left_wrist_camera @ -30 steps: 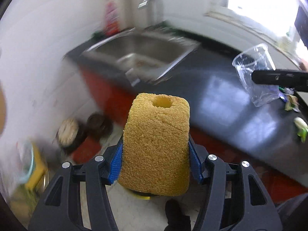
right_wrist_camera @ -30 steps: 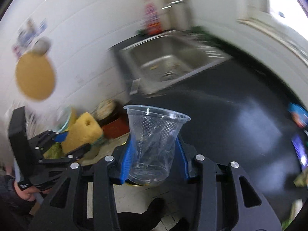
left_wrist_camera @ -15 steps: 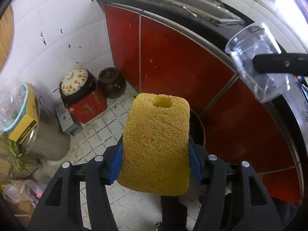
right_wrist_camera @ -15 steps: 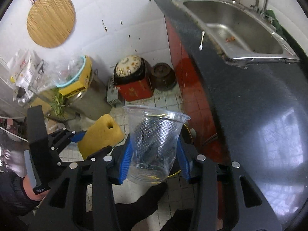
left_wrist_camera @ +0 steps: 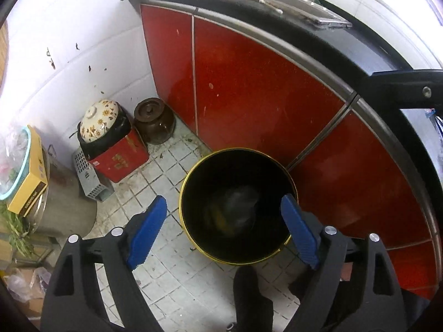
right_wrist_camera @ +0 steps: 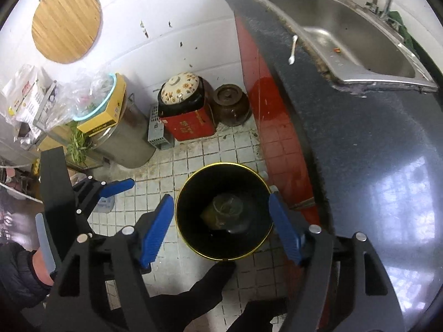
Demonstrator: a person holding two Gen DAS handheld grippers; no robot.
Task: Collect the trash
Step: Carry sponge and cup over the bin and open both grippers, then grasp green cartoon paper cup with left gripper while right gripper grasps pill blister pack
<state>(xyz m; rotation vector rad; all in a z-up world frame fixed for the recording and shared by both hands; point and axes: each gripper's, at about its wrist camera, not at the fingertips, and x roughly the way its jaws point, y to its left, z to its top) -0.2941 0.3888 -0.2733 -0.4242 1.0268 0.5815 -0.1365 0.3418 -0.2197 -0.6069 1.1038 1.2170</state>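
Between your left gripper's point(left_wrist_camera: 221, 232) spread fingers, the bin point(left_wrist_camera: 191, 177) is so dark inside that its contents read only as a murky grey and yellowish smear. Your right view, between its fingers, gives a yellow sponge point(right_wrist_camera: 207, 217) half covered by a clear plastic cup point(right_wrist_camera: 229, 210); which way the cup lies you cannot tell. Beyond your right fingers, the sink's point(right_wrist_camera: 415, 63) far end runs off the frame. Your right gripper point(left_wrist_camera: 404, 91) shows in the left view only as a black bar, jaws cut off.
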